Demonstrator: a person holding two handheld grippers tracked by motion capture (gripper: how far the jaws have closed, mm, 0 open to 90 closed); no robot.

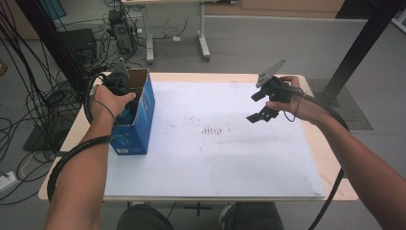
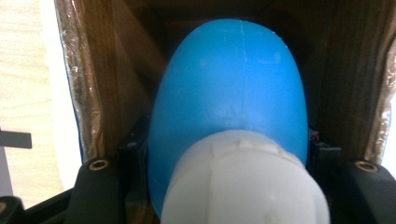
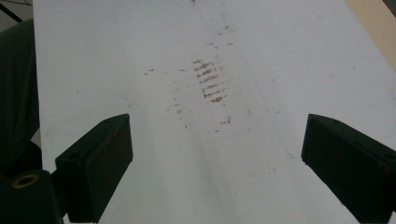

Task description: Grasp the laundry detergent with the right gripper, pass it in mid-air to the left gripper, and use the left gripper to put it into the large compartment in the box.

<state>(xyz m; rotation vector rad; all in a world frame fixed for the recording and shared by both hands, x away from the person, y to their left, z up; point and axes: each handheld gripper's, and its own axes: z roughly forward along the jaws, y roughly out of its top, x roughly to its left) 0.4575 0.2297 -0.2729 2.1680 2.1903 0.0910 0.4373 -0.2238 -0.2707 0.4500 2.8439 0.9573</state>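
Blue bottle (image 1: 128, 115) sits inside open blue box (image 1: 139, 129) at left edge of white mat (image 1: 215, 158) in high view; left gripper (image 1: 117, 84) reaches down into box, left hand (image 1: 109, 103) over box rim. Right gripper (image 1: 261, 108) hovers above mat, well right of box — jaws apart, nothing between.

Left gripper view: bottle (image 2: 229, 88) with white cap (image 2: 243, 182) clamped between jaws, brown inner walls of box (image 2: 112, 70) on both sides.

Right gripper view: jaws wide apart over mat (image 3: 140, 42), brownish scuff marks (image 3: 210, 81) on mat — far from box.
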